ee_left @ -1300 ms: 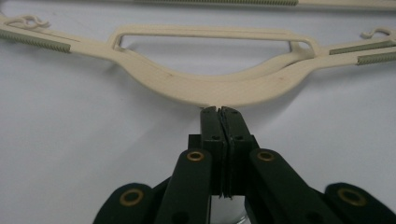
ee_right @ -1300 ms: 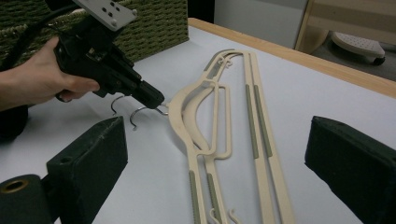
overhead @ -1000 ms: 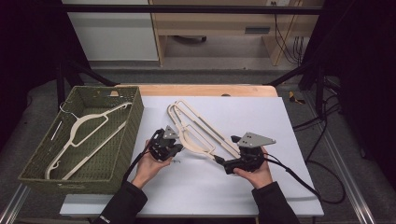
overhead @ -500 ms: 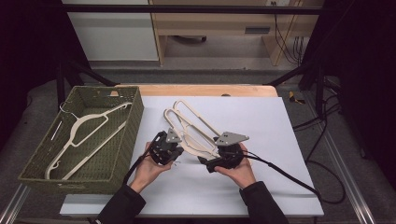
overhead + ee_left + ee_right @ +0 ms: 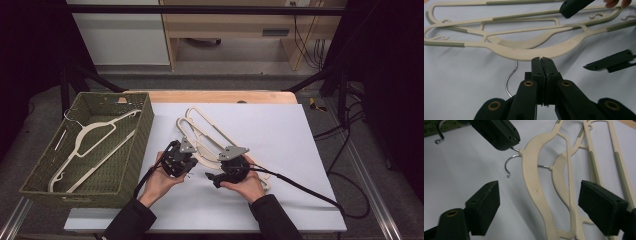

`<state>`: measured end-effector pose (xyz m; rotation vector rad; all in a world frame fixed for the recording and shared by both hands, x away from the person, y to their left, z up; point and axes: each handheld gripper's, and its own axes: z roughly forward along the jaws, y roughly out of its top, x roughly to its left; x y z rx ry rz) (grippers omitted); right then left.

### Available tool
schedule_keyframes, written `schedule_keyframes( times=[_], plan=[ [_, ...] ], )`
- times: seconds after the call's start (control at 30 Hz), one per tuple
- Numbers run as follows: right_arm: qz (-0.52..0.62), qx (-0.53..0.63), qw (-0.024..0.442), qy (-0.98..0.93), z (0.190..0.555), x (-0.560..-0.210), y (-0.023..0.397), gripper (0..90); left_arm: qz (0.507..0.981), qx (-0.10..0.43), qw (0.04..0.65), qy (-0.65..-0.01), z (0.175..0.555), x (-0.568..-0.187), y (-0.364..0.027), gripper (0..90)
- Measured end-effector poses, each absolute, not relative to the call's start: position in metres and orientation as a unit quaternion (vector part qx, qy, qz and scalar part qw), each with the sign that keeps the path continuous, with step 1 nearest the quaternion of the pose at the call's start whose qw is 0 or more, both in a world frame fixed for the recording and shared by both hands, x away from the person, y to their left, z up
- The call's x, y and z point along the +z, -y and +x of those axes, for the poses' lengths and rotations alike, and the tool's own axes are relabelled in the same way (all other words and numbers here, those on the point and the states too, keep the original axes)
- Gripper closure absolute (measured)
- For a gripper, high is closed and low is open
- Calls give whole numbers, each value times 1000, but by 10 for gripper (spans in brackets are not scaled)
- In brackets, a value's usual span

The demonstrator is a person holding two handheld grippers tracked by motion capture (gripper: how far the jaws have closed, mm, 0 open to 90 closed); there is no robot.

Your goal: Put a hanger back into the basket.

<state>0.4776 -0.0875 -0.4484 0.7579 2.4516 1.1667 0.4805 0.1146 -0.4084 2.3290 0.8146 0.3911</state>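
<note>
While the left gripper (image 5: 184,159) keeps its jaws pressed together on the metal hook (image 5: 511,80) of the top hanger (image 5: 524,51), just below that hanger's cream neck, the right gripper (image 5: 212,176) hangs close beside it with jaws spread, which have just been closing a little. Between the right jaws lie the curved shoulders of the top hanger and of a second hanger (image 5: 560,177) under it, neither touched by the pads. Both hangers rest on the white table (image 5: 300,145) ahead of the grippers. Beyond the left gripper's outer side stands a green basket (image 5: 137,145) holding another hanger (image 5: 95,132).
</note>
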Motion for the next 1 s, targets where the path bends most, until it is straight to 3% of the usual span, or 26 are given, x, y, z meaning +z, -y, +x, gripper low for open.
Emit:
schedule_keyframes(
  times=[0.53,0.8,1.0],
  plan=[
    [243,367,175,-881,478,-457,81,683,885,142,318,-308,476,-407,-111,890],
    [216,367,185,-886,474,-455,80,737,875,131,347,-310,477,-402,-120,876],
    [213,376,193,-881,471,-446,85,782,836,152,419,-321,468,-379,-144,648]
  ],
)
